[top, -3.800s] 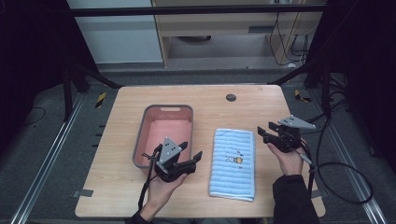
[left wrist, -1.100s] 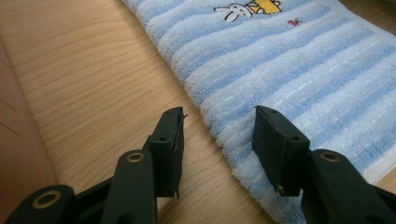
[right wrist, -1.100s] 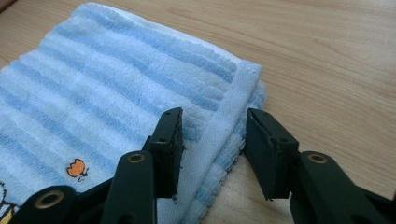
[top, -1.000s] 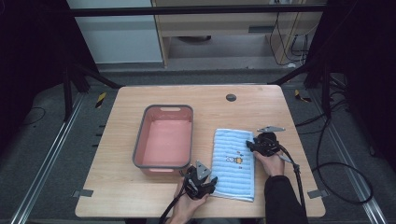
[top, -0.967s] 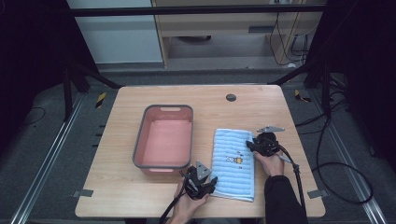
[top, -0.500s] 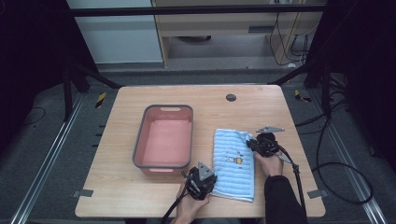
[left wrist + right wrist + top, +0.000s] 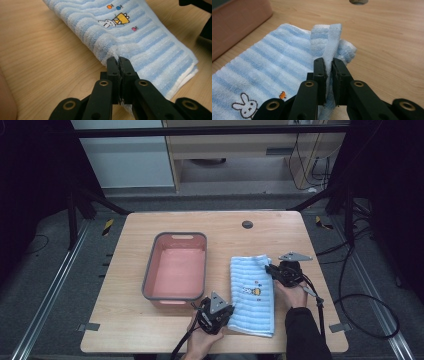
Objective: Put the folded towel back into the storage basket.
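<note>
Towel [image 7: 252, 295] lies flat near the tabletop's front right corner, beside the pink bin [image 7: 175, 270]; left gripper [image 7: 119, 62] and right gripper [image 7: 329, 65] both pinch its edges fully closed, so lift evenly together, keeping tension.

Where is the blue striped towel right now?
In the high view the towel lies on the table's right half, beside the pink tub, pinched by the left gripper and right gripper.

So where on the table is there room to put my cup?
Bare wood lies left of the pink tub, along the far edge around the small dark hole, and right of the right gripper. It is crowded by the towel, where both grippers pinch it.
</note>
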The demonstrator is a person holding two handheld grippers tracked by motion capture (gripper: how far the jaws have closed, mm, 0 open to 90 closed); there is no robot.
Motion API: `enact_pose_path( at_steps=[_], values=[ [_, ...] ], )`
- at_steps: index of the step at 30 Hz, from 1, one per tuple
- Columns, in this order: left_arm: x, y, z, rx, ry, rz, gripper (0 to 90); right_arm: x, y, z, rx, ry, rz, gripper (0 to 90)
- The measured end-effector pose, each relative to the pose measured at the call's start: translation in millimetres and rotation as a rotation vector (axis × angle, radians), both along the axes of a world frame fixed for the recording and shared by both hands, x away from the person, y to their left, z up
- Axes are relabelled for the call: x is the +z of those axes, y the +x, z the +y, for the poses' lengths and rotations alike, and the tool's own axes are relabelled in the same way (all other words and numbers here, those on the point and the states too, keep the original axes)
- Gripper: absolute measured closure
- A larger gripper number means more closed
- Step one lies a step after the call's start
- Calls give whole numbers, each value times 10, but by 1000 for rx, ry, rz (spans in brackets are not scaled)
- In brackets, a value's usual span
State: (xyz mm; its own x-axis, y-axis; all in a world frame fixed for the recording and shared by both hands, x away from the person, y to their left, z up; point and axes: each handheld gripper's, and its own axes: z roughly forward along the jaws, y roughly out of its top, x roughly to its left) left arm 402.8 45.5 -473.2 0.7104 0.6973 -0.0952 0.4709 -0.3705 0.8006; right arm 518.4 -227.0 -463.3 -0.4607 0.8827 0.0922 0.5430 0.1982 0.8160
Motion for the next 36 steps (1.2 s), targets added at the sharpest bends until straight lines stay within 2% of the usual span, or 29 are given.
enact_pose_path(
  at_steps=[3,10,15,17,19,20,21,23,25,32,33,36],
  values=[
    [101,-28,11,-11,-15,-15,881,116,-23,11,15,6,-37,828],
    [243,-21,56,-27,-29,-46,882,275,-64,15,11,15,-74,828],
    [361,-36,117,-22,-31,-62,881,420,-85,74,18,16,-110,829],
    [416,-35,156,-17,-24,-75,881,451,-90,85,18,19,-116,829],
    [510,-21,223,-11,-28,-92,881,553,-102,121,20,14,-142,829],
    [510,-21,223,-11,-28,-92,881,587,-104,133,21,21,-149,829],
    [579,-17,272,-5,-31,-109,881,621,-103,146,20,25,-157,830],
    [612,-16,296,-3,-32,-116,881,652,-98,161,23,30,-166,830],
    [705,-15,370,5,-33,-136,881,753,-78,232,30,34,-180,830],
    [843,1,520,26,-63,-150,881,963,-60,407,48,30,-216,831],
    [859,5,544,29,-65,-152,881,1026,-51,458,56,30,-228,831],
    [904,16,610,37,-62,-160,881,1081,-40,509,62,30,-237,831]
  ],
)
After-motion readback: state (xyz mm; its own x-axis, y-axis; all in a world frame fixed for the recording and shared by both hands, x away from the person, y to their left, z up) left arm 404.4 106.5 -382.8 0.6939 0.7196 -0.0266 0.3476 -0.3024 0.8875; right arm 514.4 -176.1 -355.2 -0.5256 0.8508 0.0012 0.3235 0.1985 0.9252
